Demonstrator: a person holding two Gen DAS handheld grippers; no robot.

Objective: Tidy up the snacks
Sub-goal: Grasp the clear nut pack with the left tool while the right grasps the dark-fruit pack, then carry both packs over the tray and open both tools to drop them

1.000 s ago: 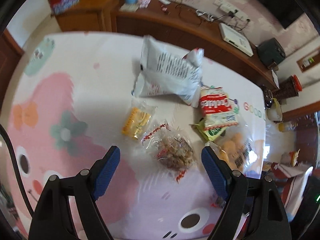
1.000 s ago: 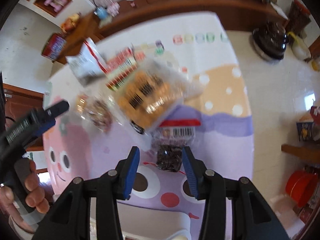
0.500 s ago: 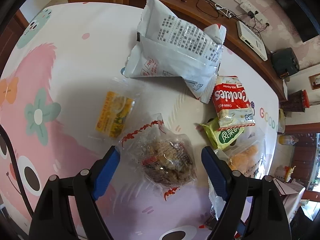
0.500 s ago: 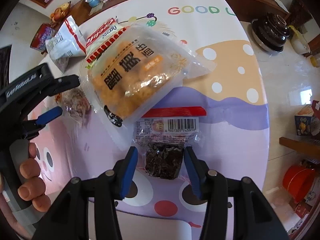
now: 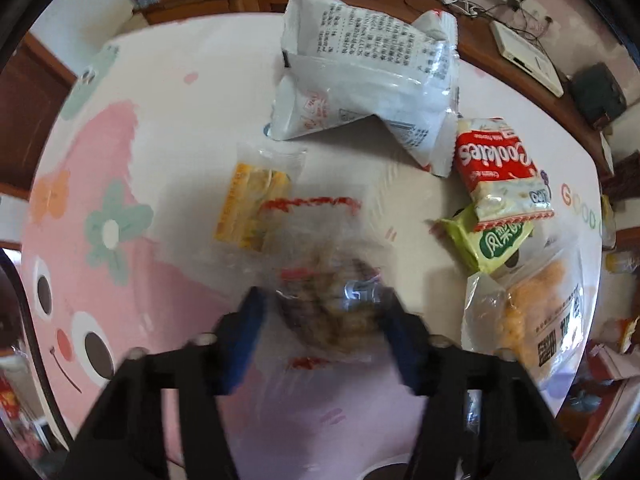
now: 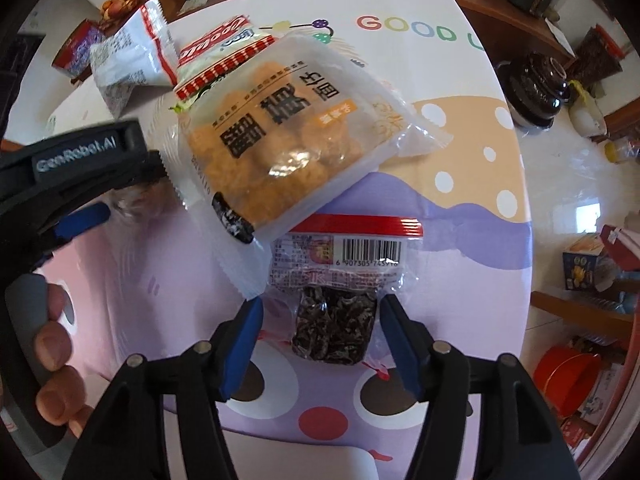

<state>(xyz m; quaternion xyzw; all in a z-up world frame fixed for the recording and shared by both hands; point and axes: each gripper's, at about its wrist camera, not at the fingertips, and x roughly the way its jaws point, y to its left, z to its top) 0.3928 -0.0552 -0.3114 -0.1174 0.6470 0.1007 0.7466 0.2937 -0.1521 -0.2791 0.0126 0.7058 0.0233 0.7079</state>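
Two grippers are at work over the cartoon-printed table mat (image 6: 472,208). Compared with half a second ago, the left gripper (image 5: 326,316) has narrowed its blue fingers onto the clear packet of brown nutty snack (image 5: 328,300) at lower centre of its view; the frame is motion-blurred, so I judge contact likely but cannot tell if the grip is firm. The right gripper (image 6: 322,330) has dropped closer, its jaws open and straddling the dark dried-fruit packet (image 6: 336,320) without touching it, just below the big orange puffed-snack bag (image 6: 280,152). A white bag (image 5: 368,80), red cookie pack (image 5: 500,168) and yellow packet (image 5: 252,204) lie untouched, so sorting has barely begun.
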